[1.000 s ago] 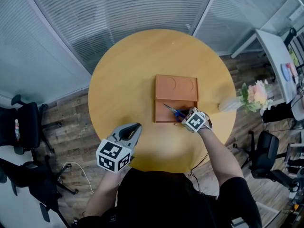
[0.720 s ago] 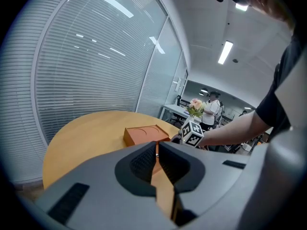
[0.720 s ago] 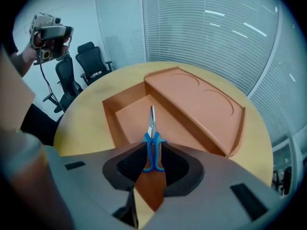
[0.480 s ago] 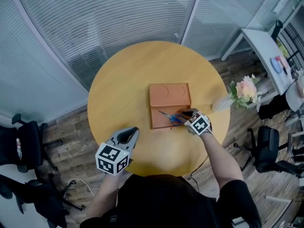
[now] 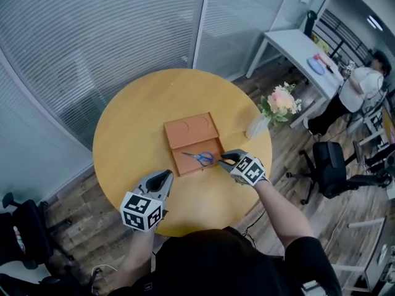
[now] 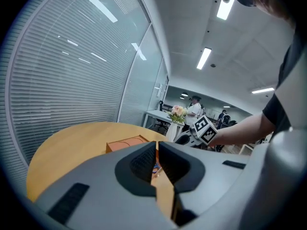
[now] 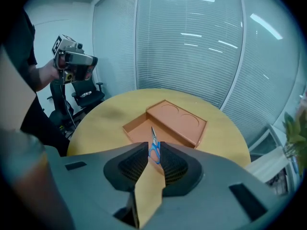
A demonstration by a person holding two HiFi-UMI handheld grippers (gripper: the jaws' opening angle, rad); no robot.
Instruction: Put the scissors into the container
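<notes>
Two tools | left hand-held gripper (image 5: 165, 176) jaws together | right hand-held gripper (image 5: 224, 159) pinching scissors (image 5: 199, 158) inside container (image 5: 191, 125) | flower vase (image 5: 256, 127) nearby

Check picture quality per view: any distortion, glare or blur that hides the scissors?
Head view: even light, blinds bowed by the wide lens, scissors small but sharp in the container. Left gripper view: strong fisheye, dark corners, ceiling lights blown out, left tongs cover nearly all of the scissors. Right gripper view: fisheye, light streaks on the glass, scissors sharp between the right tongs.
</notes>
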